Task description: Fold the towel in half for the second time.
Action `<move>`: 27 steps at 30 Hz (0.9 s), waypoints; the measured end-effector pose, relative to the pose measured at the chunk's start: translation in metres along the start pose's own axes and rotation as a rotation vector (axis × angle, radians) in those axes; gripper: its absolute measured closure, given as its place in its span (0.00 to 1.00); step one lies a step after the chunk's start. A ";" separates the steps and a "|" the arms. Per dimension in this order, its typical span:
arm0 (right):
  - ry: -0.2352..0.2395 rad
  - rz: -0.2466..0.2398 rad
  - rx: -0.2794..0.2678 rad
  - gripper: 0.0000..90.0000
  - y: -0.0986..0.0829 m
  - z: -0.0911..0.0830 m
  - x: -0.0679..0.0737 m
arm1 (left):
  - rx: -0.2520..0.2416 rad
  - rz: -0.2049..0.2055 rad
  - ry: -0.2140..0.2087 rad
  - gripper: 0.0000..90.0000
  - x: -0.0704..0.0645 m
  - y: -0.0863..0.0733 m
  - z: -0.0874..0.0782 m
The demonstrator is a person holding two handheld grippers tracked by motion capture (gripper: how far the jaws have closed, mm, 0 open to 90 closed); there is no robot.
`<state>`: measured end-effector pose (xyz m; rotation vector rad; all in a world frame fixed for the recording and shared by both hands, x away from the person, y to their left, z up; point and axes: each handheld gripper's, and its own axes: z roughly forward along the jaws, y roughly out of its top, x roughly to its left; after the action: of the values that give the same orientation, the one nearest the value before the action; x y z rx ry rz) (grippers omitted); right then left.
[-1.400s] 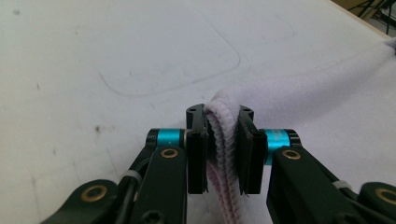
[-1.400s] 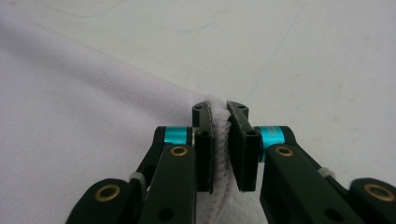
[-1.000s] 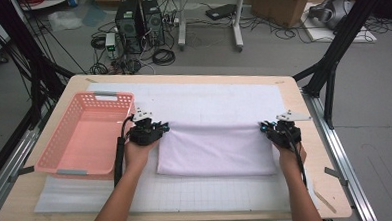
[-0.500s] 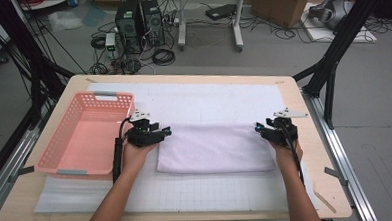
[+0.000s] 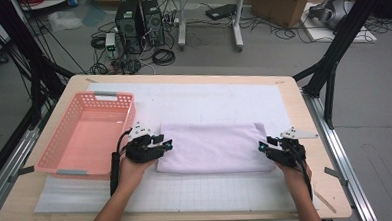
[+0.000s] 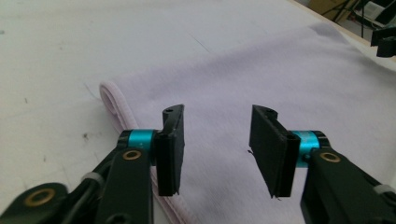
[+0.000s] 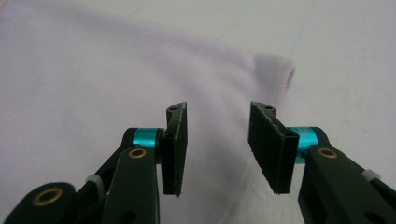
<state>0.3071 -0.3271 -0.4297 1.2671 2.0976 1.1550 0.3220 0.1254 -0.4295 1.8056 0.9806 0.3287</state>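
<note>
folded towel lies flat on the white gridded mat, centre of the table, long side running left-right. pale lilac, soft fuzzy nap, rectangular, a few layers thick. in the left gripper view its left end shows a rolled, rounded hem with a slightly pinker edge. in the right gripper view the far right corner makes a small open loop of fold. top surface smooth, only a faint crease near that far right corner.

left gripper sits at the towel's left end, jaws wide apart, nothing between them; in its own view the pads hang over the cloth just inside the hem. right gripper sits at the right end near the near corner, jaws also wide, holding nothing; in its view the towel edge runs between the pads. cannot tell whether either pad touches the cloth.

pink plastic basket, lattice walls, rectangular, stands left of the towel, just beside the left gripper. bare mat far of the towel and a strip near it. table edge light wood, rounded corners.
</note>
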 end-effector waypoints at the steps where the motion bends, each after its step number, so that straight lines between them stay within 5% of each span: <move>1: 0.003 -0.012 0.010 0.65 -0.001 -0.001 0.003 | 0.004 -0.004 -0.010 0.65 -0.002 -0.004 -0.002; 7: 0.046 -0.060 0.049 0.68 -0.012 -0.009 0.019 | 0.068 0.014 -0.027 0.67 -0.009 -0.021 -0.006; 12: 0.165 -0.095 0.092 0.73 -0.023 -0.010 0.032 | 0.116 0.050 -0.026 0.69 -0.016 -0.028 -0.009; 17: 0.201 -0.106 0.123 0.74 -0.026 -0.010 0.040 | 0.128 0.075 0.000 0.73 -0.018 -0.033 -0.014; 22: 0.206 -0.108 0.119 0.71 -0.029 -0.016 0.042 | 0.119 0.079 0.016 0.75 -0.017 -0.037 -0.018; 27: 0.124 -0.091 0.136 0.78 -0.036 -0.028 0.028 | 0.109 0.069 0.024 0.75 -0.017 -0.039 -0.021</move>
<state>0.2546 -0.3235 -0.4422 1.1715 2.3346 1.0924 0.2795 0.1327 -0.4502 1.9415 0.9702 0.3467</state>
